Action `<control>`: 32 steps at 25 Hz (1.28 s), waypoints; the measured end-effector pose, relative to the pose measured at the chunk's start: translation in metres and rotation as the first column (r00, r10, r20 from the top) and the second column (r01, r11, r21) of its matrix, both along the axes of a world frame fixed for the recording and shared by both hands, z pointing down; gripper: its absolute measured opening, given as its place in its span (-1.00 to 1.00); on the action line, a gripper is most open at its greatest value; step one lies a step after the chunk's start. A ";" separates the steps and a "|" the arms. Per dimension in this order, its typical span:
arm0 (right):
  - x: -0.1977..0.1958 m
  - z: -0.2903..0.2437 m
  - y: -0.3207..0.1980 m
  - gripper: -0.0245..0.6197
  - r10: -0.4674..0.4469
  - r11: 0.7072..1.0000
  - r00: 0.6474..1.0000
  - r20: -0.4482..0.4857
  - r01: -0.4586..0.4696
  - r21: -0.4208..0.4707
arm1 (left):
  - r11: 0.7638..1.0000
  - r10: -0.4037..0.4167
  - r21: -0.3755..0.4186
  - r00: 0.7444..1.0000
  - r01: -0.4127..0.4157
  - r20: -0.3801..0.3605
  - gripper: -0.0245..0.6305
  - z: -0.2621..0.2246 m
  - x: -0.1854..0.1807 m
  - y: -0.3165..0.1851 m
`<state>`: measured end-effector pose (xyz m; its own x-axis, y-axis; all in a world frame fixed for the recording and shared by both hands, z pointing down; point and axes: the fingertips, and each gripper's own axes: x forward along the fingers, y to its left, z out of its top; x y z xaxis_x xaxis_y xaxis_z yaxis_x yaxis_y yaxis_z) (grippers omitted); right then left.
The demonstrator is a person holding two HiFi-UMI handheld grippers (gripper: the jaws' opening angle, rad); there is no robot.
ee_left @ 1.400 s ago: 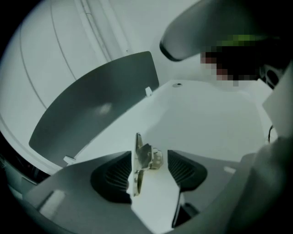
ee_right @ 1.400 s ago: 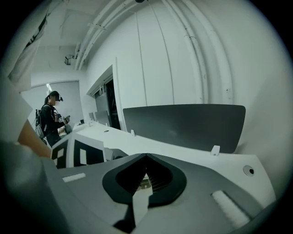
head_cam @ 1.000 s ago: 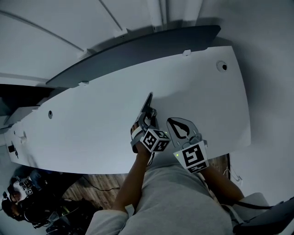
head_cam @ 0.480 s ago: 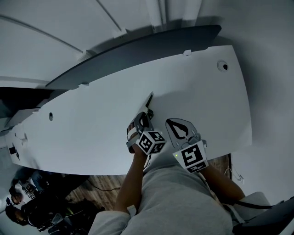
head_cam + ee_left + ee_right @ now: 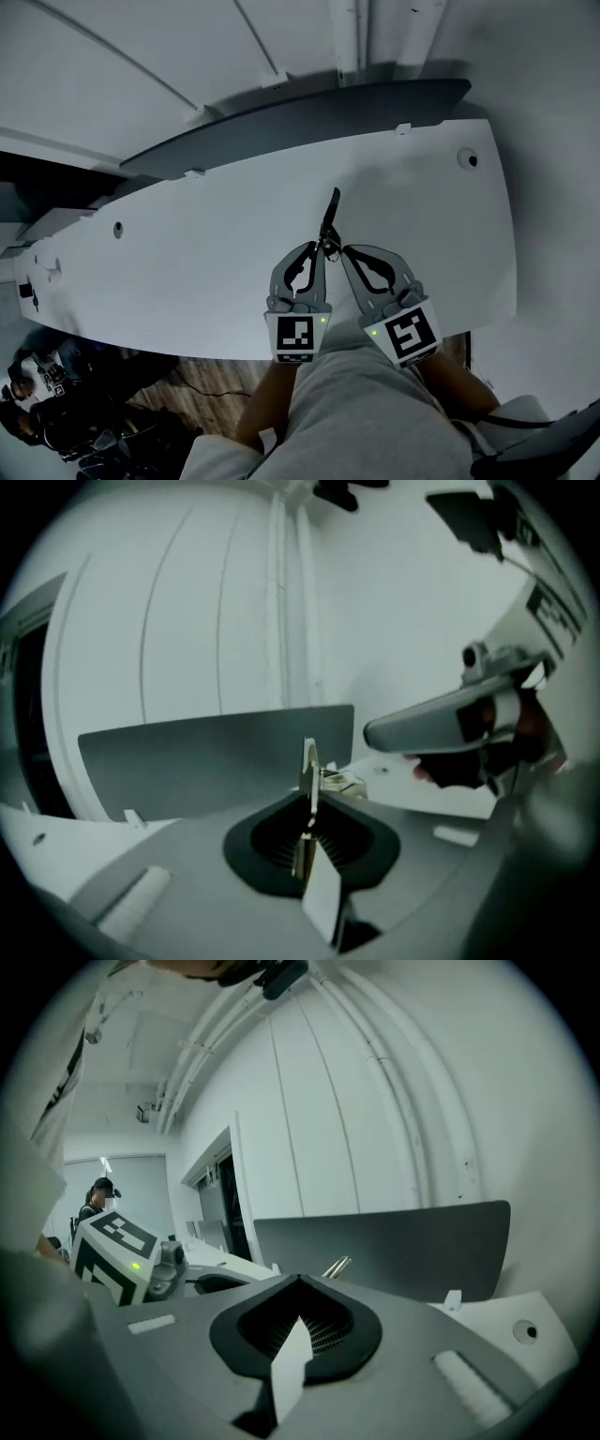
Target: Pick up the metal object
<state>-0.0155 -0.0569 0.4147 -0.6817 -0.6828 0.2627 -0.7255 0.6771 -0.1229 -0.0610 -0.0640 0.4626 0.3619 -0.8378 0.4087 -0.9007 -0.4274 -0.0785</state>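
The metal object [image 5: 330, 216] is a thin dark strip that sticks out forward from my left gripper [image 5: 322, 248] over the white table [image 5: 187, 253]. That gripper is shut on its near end. In the left gripper view the metal strip [image 5: 308, 766] stands edge-on between the closed pads of the left gripper [image 5: 307, 803]. My right gripper [image 5: 347, 251] sits just to the right, shut with nothing in it, its tip close to the left one. In the right gripper view the right gripper [image 5: 300, 1283] holds nothing, and the strip's shiny end [image 5: 337, 1267] shows past it.
A grey divider panel [image 5: 300, 117] runs along the table's far edge, with a white wall behind it. A cable hole [image 5: 472, 159] is at the far right of the table and a small one [image 5: 118, 228] at the left. People stand by equipment on the floor at the lower left [image 5: 37, 394].
My left gripper has closed on the metal strip and swung round next to the right gripper. The strip now points away from me beyond its jaws. The right gripper has barely moved.
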 end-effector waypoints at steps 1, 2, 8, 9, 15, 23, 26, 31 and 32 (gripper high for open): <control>-0.001 -0.016 -0.002 -0.92 -0.004 0.999 0.999 0.032 0.003 0.037 | 1.000 0.009 0.029 0.996 -0.007 -0.085 -0.86 -0.019 0.001 0.004; -0.001 -0.032 -0.002 -0.92 -0.003 0.998 0.998 0.070 -0.001 0.059 | 0.998 0.023 0.059 0.987 -0.014 -0.157 -0.86 -0.040 0.001 0.009; 0.003 -0.102 0.019 -0.92 -0.051 0.999 0.971 0.234 0.045 0.031 | 0.979 0.043 0.202 0.930 0.034 -0.364 -0.85 -0.134 -0.015 0.048; 0.002 -0.114 0.024 -0.91 -0.065 0.997 0.962 0.266 0.054 0.050 | 0.973 0.024 0.220 0.930 0.062 -0.368 -0.85 -0.142 -0.018 0.052; -0.025 -0.146 0.048 -0.64 -0.137 0.987 0.950 0.280 0.108 0.118 | 0.938 -0.087 0.292 0.942 0.187 -0.323 -0.85 -0.168 -0.037 0.057; -0.043 -0.137 0.050 -0.57 -0.127 0.989 0.968 0.215 0.107 0.105 | 0.915 -0.117 0.338 0.947 0.219 -0.298 -0.85 -0.179 -0.033 0.062; -0.045 -0.141 0.047 -0.71 -0.101 0.991 0.969 0.226 0.078 0.109 | 0.883 -0.122 0.404 0.947 0.241 -0.298 -0.85 -0.185 -0.031 0.064; -0.045 -0.147 0.048 -0.84 -0.034 0.986 0.992 0.125 0.012 0.168 | 0.862 -0.156 0.430 0.948 0.267 -0.278 -0.81 -0.185 -0.030 0.070; -0.044 -0.148 0.050 -0.84 -0.032 0.985 0.993 0.112 0.012 0.174 | 0.852 -0.161 0.452 0.954 0.264 -0.253 -0.80 -0.188 -0.030 0.071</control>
